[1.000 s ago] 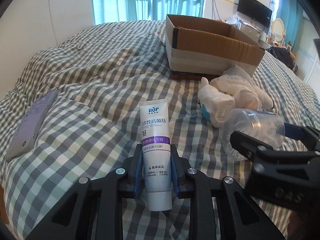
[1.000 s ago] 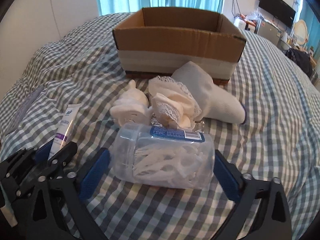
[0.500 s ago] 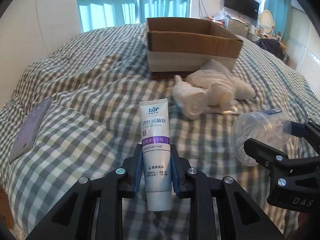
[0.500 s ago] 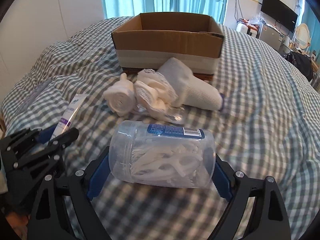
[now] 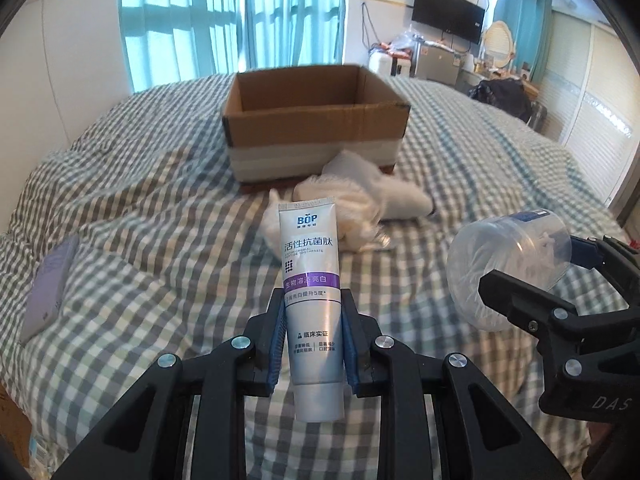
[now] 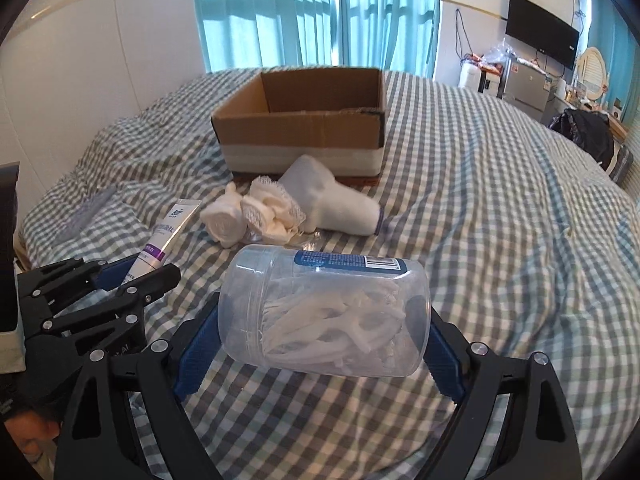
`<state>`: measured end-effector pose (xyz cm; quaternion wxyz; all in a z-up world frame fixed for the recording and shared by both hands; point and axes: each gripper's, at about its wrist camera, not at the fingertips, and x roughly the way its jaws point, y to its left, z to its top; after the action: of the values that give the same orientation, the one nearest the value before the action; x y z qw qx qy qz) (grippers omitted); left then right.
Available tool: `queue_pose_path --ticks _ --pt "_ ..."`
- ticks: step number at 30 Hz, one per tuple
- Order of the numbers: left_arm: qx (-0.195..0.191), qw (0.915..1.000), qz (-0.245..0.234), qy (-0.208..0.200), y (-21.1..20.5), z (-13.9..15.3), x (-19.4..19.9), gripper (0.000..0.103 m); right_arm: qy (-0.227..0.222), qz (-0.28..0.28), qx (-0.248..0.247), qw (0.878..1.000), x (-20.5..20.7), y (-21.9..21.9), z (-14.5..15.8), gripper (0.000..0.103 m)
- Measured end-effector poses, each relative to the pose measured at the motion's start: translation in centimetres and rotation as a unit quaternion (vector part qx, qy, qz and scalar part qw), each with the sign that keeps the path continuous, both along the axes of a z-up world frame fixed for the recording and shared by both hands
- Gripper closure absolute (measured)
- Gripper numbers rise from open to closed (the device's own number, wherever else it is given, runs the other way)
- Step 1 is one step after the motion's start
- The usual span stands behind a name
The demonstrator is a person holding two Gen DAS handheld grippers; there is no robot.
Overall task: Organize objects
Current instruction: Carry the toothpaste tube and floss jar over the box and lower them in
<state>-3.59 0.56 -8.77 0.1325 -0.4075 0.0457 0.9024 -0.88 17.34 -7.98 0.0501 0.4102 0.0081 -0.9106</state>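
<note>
carry phase: your left gripper (image 5: 312,344) clamps the white toothpaste tube (image 5: 311,280), your right gripper (image 6: 320,352) the clear plastic jar (image 6: 324,314); next, release both over the open cardboard box (image 5: 316,120) ahead.

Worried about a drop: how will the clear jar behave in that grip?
The clear jar, held by its ends in the right gripper, looks smooth, so possibly slippery. Only thin white picks inside, so probably light. Being round, it would likely roll if dropped.
</note>
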Motion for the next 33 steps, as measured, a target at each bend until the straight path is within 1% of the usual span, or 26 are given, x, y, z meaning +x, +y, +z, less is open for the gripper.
queue_pose_path --ticks 6,8,11,15,18,20,22,27,30,33 --pt "0.01 0.9994 -0.005 0.034 0.5 3.7 -0.9 0.078 0.038 0.008 0.0 0.999 -0.3 0.5 3.4 0.014" --pt "0.008 0.9989 -0.005 0.046 0.7 4.9 -1.7 0.078 0.051 0.012 0.001 0.999 -0.8 0.5 4.6 0.014" --pt "0.016 0.9981 -0.007 0.06 0.9 6.7 -3.2 0.078 0.069 0.021 0.002 0.997 -1.9 0.4 6.5 0.014" --pt "0.006 0.9967 -0.007 0.081 1.4 8.5 -5.4 0.078 0.089 0.033 0.001 0.996 -4.1 0.3 8.7 0.014" --pt "0.009 0.9961 -0.008 0.088 1.6 9.7 -7.6 0.078 0.099 0.042 -0.005 0.994 -6.6 0.2 10.5 0.014" --pt "0.005 0.9953 -0.006 0.096 1.7 10.5 -9.1 0.078 0.108 0.047 0.001 0.993 -7.9 0.0 11.4 0.014" --pt "0.0 0.9946 -0.003 0.103 1.7 11.2 -10.6 0.078 0.119 0.05 0.006 0.992 -9.7 -0.1 12.4 0.014" --pt "0.005 0.9942 0.002 0.107 1.8 11.9 -14.8 0.078 0.126 0.055 0.002 0.991 -14.2 -0.1 13.7 0.014" --pt "0.005 0.9942 0.004 0.107 2.1 11.8 -17.5 0.078 0.13 0.057 0.006 0.99 -17.0 -0.1 13.9 0.014" --pt "0.004 0.9949 0.005 0.101 2.3 11.1 -19.9 0.078 0.126 0.056 0.007 0.99 -20.0 -0.1 13.6 0.014"
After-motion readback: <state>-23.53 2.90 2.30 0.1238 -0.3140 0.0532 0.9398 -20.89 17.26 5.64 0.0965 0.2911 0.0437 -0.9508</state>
